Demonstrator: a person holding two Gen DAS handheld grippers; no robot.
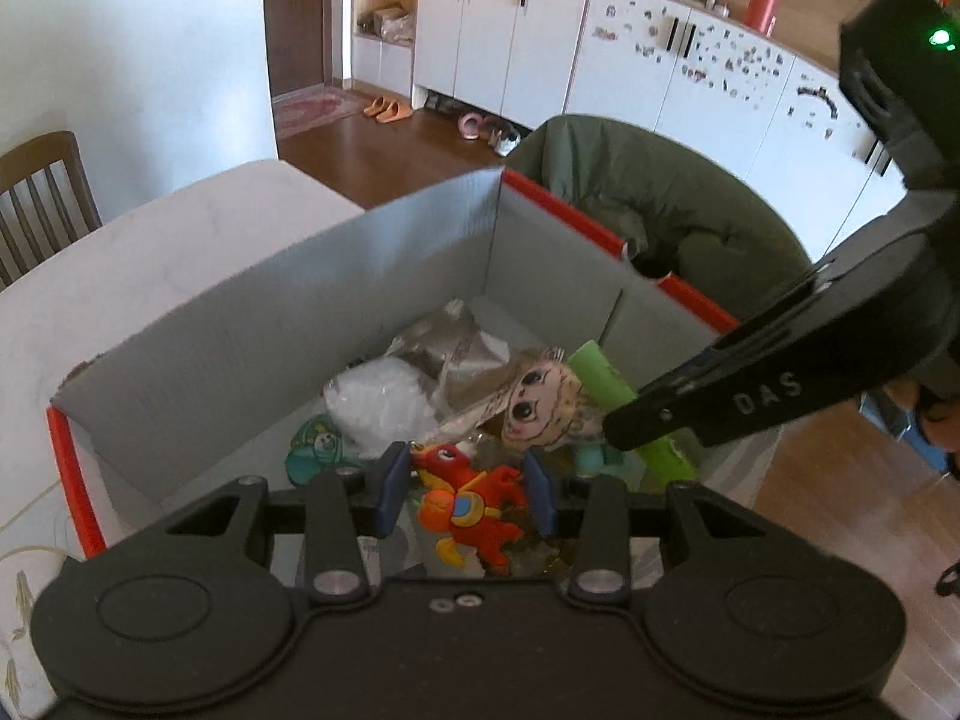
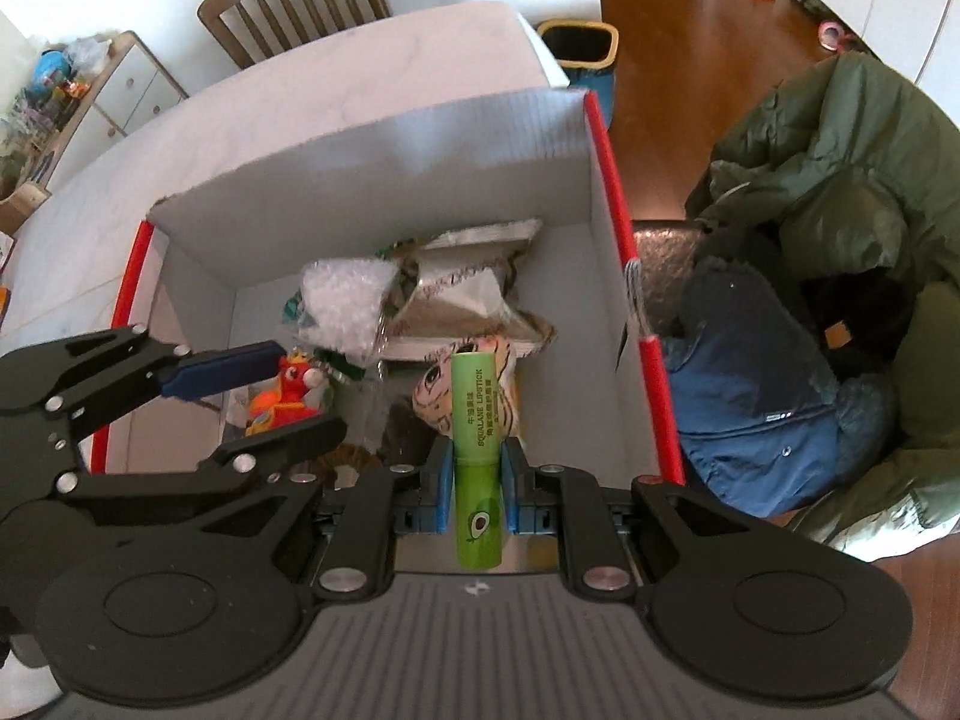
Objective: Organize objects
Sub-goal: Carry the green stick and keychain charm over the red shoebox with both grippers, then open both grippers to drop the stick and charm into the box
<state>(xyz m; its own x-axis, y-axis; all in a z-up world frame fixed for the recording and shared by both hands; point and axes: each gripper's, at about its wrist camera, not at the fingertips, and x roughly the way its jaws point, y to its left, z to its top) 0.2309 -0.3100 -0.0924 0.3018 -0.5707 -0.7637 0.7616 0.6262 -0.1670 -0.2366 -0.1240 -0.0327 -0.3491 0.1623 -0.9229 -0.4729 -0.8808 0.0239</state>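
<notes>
Right gripper (image 2: 478,492) is clamping a green cylindrical lipstick tube with an avocado print (image 2: 476,456), jaws closed on its middle. Tube's long axis is running straight ahead along the fingers, tip pointing into the grey corrugated box with red edges (image 2: 606,156) at frame centre, above the big-eyed doll-face packet (image 2: 435,387).

Left gripper (image 1: 467,489), jaws parted, is straddling the red rubbery dragon figure (image 1: 474,498) at lower centre; whether the pads are touching it is unclear. Box is sitting on the pale bench (image 2: 336,84).

Judgement: tube needs only releasing; it is already over the box.

Toys and bags (image 2: 462,294) crowd the box (image 2: 372,174) floor; its far-right corner lies bare.
</notes>
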